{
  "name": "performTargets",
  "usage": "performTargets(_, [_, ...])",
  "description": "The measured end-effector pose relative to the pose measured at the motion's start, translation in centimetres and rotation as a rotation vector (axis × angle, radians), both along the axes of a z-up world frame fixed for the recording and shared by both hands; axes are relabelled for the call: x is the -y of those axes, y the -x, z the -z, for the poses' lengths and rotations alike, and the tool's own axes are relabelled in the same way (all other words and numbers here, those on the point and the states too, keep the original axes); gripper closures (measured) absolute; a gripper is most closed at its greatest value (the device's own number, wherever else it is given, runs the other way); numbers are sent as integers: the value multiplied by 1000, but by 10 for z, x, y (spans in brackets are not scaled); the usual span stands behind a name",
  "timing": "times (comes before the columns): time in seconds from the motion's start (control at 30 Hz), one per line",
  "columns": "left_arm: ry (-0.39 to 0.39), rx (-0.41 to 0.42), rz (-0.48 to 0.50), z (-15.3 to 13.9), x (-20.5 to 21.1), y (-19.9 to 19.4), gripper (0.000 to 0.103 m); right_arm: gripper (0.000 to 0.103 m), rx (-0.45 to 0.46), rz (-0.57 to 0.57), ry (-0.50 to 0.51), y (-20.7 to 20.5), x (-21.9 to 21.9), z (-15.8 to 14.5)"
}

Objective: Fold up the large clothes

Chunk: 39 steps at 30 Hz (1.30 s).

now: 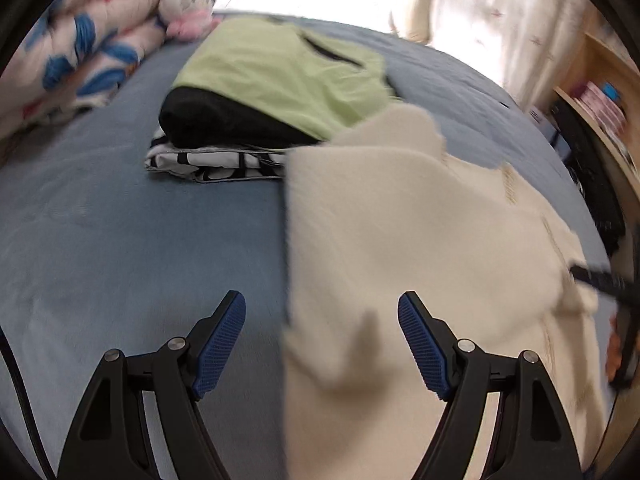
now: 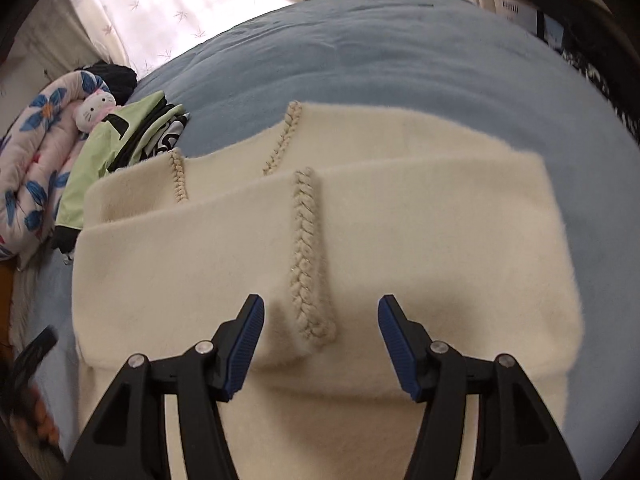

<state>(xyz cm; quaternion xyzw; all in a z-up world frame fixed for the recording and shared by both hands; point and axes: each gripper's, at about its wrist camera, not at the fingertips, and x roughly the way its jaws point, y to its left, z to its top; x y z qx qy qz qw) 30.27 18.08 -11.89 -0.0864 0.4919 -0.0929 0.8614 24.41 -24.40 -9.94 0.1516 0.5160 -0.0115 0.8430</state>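
Note:
A cream fuzzy sweater (image 2: 400, 240) with braided trim lies folded in layers on the blue bed (image 2: 360, 60). My right gripper (image 2: 320, 312) is open and empty, hovering just above the sweater's near part beside a braid. In the left wrist view the sweater (image 1: 400, 240) fills the right half, blurred. My left gripper (image 1: 322, 308) is open and empty over the sweater's left edge. The right gripper's dark tip (image 1: 600, 280) shows at the far right.
A stack of folded clothes, light green on black on black-and-white (image 1: 260, 100), lies beyond on the bed (image 1: 100, 220), also at left (image 2: 120, 140). A floral quilt (image 1: 72, 52) and plush toy (image 1: 188, 4) sit far left. Shelves (image 1: 600, 112) stand right.

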Motion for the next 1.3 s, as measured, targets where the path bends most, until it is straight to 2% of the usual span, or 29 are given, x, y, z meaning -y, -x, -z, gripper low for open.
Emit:
performTargets(0.1, [95,-61,-12,20,-21,-41,26,43,9,-5,-32,-11,-3,2])
performTargets(0.27, [238,-152,11,54,-32,-77,26,43,-11,-4,-71,-44,-13,20])
performTargets(0.47, [310,-129,65,68,-29,-92,12,42,6,-44,-25,-58,-29,29])
performTargets(0.53, [341,-127,66,69,-28,-93,11,51,14,-68,-18,-56,-32,30])
performTargets(0.57, [356,-128,66,69,-27,-96,11,69,11,-86,-27,-55,-34,30])
performTargets(0.6, [375,-131,68,68,-24,-97,11,79,13,-85,-20,-53,-33,28])
performTargets(0.67, [429,-137,81,65,-16,-100,31,86,32,-85,-29,-45,-32,23])
performTargets(0.7, [432,-131,83,61,-11,-102,53,87,46,-79,-30,-40,-31,19])
performTargets(0.77, [322,-84,51,46,4,-99,73,87,69,-65,-25,-30,-31,13])
performTargets(0.8, [247,-43,42,34,12,-96,90,88,86,-55,-24,-24,-31,8])
performTargets(0.9, [103,86,23,-4,31,-77,91,88,160,-17,-36,-4,-31,-8])
performTargets(1.0, [-36,243,20,-37,51,-55,92,88,235,12,13,6,-39,-16])
performTargets(1.03, [-109,311,18,-46,63,-47,92,88,236,34,31,4,-40,-12])
performTargets(1.1, [-212,367,-9,-46,81,-43,92,88,180,78,24,-11,-38,6])
performTargets(1.17, [-284,352,-36,-35,87,-50,92,88,89,106,2,-29,-35,32])
performTargets(1.2, [-326,327,-49,-24,91,-54,91,86,74,116,0,-34,-35,39])
performTargets(1.23, [-377,286,-67,-7,96,-61,91,85,75,120,5,-37,-35,39])
performTargets(1.3, [-422,220,-72,16,90,-78,87,80,56,109,-8,-40,-34,33])
